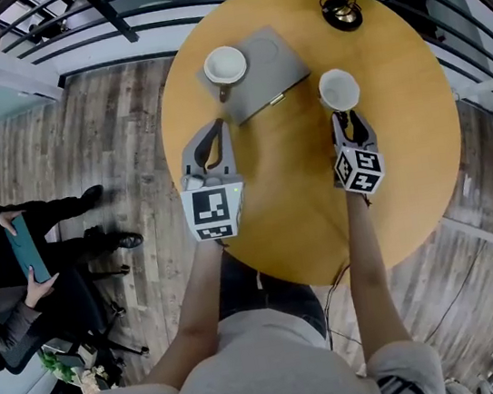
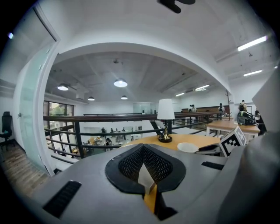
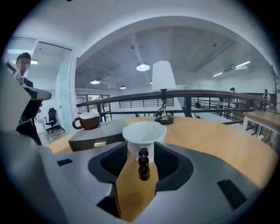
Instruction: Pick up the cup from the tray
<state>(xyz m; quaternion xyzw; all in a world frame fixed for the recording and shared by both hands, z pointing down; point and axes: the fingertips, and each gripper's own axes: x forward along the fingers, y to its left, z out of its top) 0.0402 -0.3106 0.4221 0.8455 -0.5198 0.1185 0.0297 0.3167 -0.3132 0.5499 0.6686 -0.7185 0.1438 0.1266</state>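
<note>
While left tool closed, right tool spread flanking cup.

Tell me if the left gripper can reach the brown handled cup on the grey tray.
Probably yes: the brown handled cup sits just ahead of the left gripper with nothing between, though its shut jaws must open first.

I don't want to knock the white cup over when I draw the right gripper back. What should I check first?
1. Right gripper jaws apart, off the white cup's dark handle: ok.
2. White cup upright on the table: ok.
3. White cup off the gray tray: ok.
4. Brown cup upright on the tray: ok.
5. Left gripper shut, empty, clear of the white cup: ok.
6. Whether the white cup holds liquid: cannot tell.
</note>
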